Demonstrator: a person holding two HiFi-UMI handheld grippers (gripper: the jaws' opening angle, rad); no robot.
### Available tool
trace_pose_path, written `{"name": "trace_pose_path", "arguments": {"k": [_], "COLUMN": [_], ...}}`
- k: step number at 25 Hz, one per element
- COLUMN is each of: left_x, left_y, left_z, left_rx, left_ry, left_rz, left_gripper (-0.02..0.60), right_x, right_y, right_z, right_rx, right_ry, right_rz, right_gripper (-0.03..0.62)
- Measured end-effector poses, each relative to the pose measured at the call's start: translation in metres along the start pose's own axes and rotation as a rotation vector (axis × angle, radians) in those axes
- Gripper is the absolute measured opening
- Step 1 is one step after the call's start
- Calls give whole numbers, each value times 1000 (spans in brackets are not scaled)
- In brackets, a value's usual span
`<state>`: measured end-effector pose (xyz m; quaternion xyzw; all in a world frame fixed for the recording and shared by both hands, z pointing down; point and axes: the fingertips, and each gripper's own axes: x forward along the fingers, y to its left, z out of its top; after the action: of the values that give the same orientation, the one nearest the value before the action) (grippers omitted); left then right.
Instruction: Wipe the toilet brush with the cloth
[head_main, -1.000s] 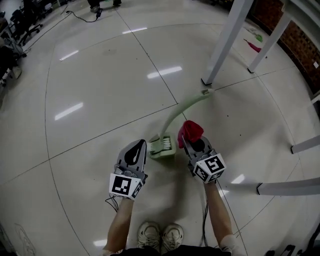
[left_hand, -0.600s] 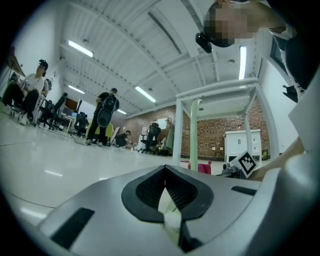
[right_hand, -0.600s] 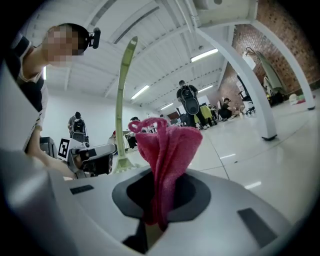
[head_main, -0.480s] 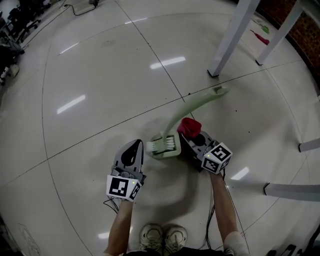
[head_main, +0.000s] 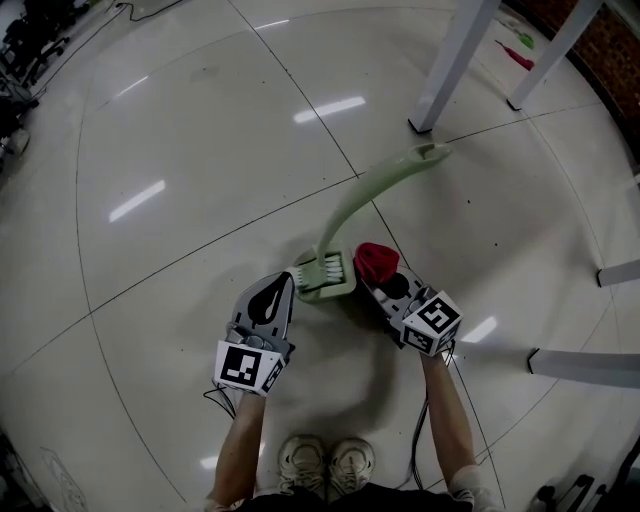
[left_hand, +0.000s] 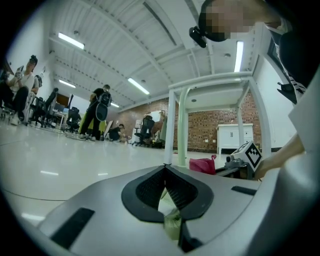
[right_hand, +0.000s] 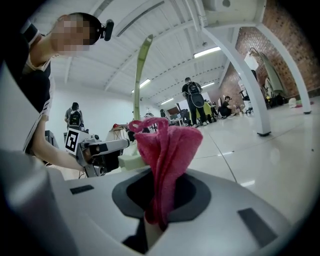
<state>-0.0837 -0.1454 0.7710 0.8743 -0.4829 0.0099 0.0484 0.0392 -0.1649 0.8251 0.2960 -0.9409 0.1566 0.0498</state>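
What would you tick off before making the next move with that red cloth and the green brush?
1. Right gripper clamped on the cloth: ok.
2. Left gripper shut on a pale green edge of the toilet brush: ok.
3. Spare cloth sticking out past the jaws to wipe with: ok.
4. Cloth laid on the brush: not ok; it sits just beside the head.
5. Handle clear of the table leg: cannot tell from above.

pale green toilet brush (head_main: 347, 204), pink-red cloth (head_main: 375, 261), white floor (head_main: 200, 150).
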Motion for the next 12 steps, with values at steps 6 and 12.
{"name": "trace_pose_path", "arguments": {"k": [6, 12], "left_x": [-6, -13], "left_y": [-10, -12], "left_z": [0, -1], "left_rx": [-4, -6], "left_ry": [12, 8], "left_rz": [-29, -17], "left_gripper": [5, 5], "right_x": [-22, -48], "right_y": [32, 38], "right_z": [-14, -12], "right_rx": [-16, 50], "right_ry": [33, -13], "right_rz": [-30, -220], "right_gripper": [31, 31]}}
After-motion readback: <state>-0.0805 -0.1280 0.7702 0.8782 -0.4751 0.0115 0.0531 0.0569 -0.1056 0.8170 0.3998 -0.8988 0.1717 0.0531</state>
